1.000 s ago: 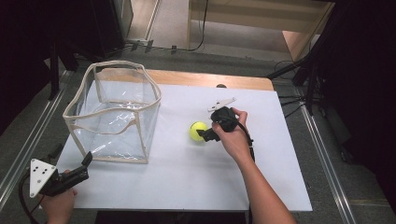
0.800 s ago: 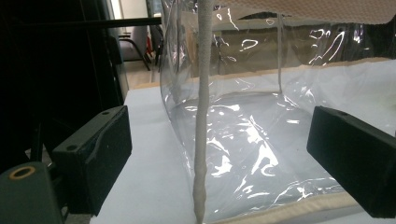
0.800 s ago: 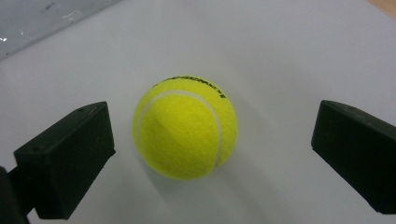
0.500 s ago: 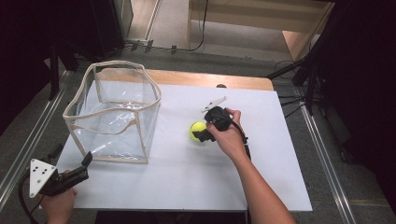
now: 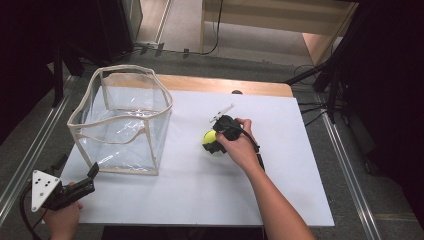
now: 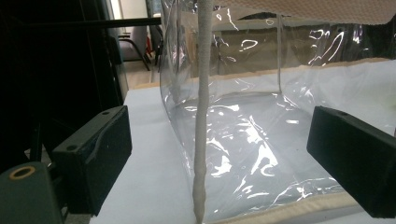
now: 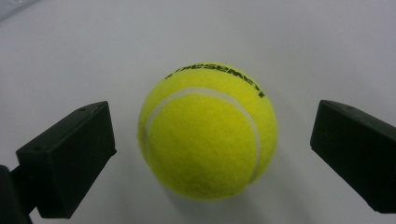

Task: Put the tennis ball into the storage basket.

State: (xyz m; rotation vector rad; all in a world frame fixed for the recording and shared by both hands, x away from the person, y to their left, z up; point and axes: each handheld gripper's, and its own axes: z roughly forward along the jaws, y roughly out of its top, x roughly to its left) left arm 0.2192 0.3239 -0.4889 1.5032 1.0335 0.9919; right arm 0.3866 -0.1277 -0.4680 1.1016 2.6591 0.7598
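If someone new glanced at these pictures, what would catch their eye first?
Most likely the bright yellow tennis ball near the middle of the white table, sitting between the open jaws of the right claw. Next, the clear plastic bag standing at the table's left, with the left claw open near its front corner.

There is one ball point(image 5: 207, 138), one clear bag point(image 5: 122, 120), one table point(image 5: 295, 175), two grippers, left point(image 5: 93, 171) and right point(image 5: 214, 145), each with two black jaws, and two hands, left point(image 5: 62, 220) and right point(image 5: 241, 147).
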